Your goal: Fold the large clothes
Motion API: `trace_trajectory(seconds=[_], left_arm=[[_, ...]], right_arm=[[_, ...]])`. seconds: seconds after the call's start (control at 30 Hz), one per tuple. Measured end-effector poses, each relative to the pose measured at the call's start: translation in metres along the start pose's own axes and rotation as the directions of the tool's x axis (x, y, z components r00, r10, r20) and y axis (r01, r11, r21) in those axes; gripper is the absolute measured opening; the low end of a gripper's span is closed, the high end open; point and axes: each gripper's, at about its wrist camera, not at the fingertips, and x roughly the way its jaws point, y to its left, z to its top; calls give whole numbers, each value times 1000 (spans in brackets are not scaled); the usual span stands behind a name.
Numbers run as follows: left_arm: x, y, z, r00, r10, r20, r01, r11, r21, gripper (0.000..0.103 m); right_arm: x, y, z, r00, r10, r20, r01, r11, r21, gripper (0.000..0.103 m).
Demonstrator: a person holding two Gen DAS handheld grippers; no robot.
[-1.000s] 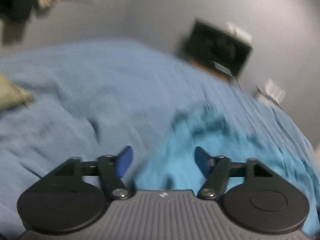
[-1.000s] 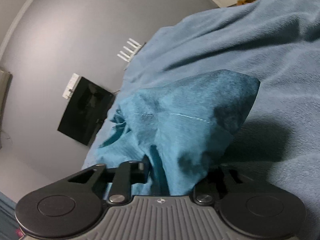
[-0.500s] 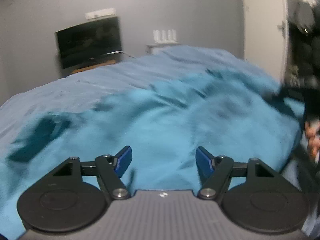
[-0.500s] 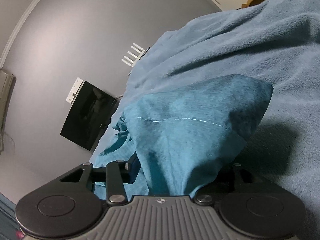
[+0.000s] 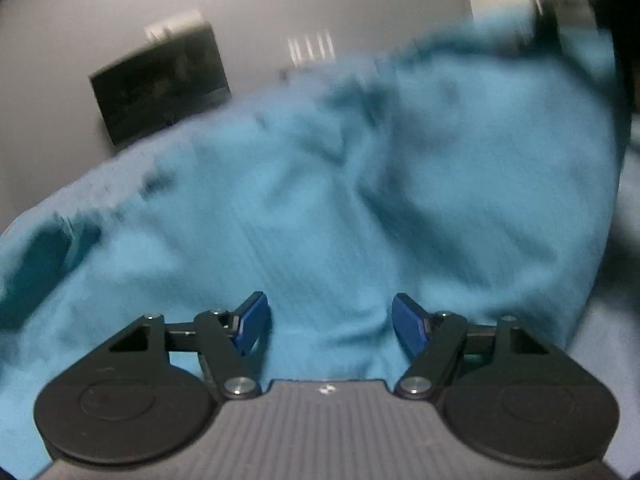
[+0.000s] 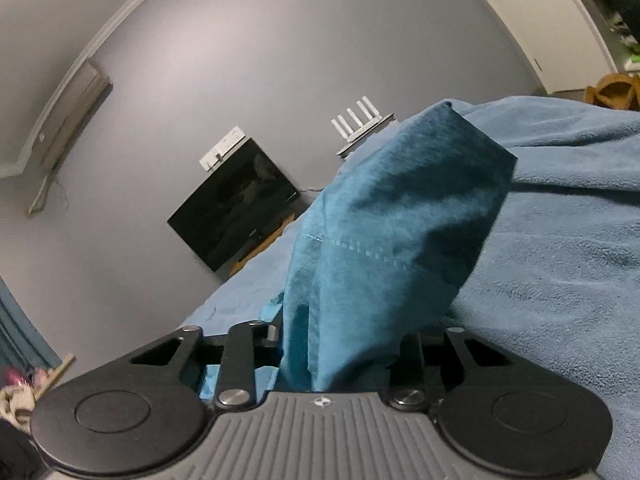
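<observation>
Left gripper (image 5: 328, 326): nearest in the left wrist view; its blue fingertips (image 5: 253, 322) stand well apart with nothing between them, poised just over the teal cloth.
Right gripper (image 6: 340, 344): nearest in the right wrist view; the tongs are clamped together on a bunched edge of the garment, and the cloth hides their tips.
Teal garment (image 6: 392, 232): in the right wrist view it rises out of the closed tongs as a lifted peak with a pale stitched seam across it and a squared corner at the far top. In the left wrist view the same garment (image 5: 360, 200) spreads wide beyond the open fingers, filling the middle of the frame; that view is blurred, so its folds are hard to read.
Blue blanket (image 6: 560, 240): a lighter blue fleecy cover lying under and to the right of the garment, running far back.
Television (image 6: 236, 208): dark screen at the far left, against the wall beyond the blanket.
White router (image 6: 362, 120): far, right of the television, its antennas upright.
Wall (image 6: 280, 40): plain grey, farthest back.
</observation>
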Motion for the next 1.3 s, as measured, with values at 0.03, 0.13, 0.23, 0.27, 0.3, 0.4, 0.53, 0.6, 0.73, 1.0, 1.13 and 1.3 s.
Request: trace_trajectory(seconds=[0.03,0.13,0.23,0.27,0.3,0.4,0.53,0.6,0.73,1.0,1.13,1.3], left_arm=[[-5,5,6,999,16,42,-16,1000,-18,70],[4,25,30,992,93,81,-88,994,-65,72],[37,48,47,984,175,24,-172,979,-109,72],[47,55,51,981,193,0,-191,973,-128,72],[57,60,54,980,195,-24,-197,970,-141,72],[86,64,56,975,201,-94,-212,969,-127,74],[119,50,53,959,247,-139,-251,968,-12,76],[130,50,50,956,255,-148,-259,966,-6,78],[127,53,54,959,253,-131,-264,962,-70,78],[133,54,56,939,290,-183,-302,953,-39,78],[96,63,65,964,199,-177,-203,979,-7,75],[14,93,36,969,178,-172,-181,983,0,76]], right_arm=[[0,-2,2,1000,-2,4,2,1000,10,30],[2,-4,4,1000,-3,6,3,1000,20,29],[5,5,2,1000,1,11,-1,1000,-8,29],[5,7,2,1000,6,14,-6,1000,-21,29],[6,7,3,1000,13,16,-12,999,-31,29],[6,14,4,999,37,18,-36,997,-64,29],[0,24,2,997,69,21,-66,991,-114,29],[2,32,0,996,89,19,-85,984,-159,29],[2,41,-5,995,102,22,-92,961,-260,29],[-7,38,-8,992,124,28,-112,956,-271,28],[-8,42,-10,991,128,30,-113,945,-307,27],[-30,35,-9,990,141,23,-125,933,-338,26]])
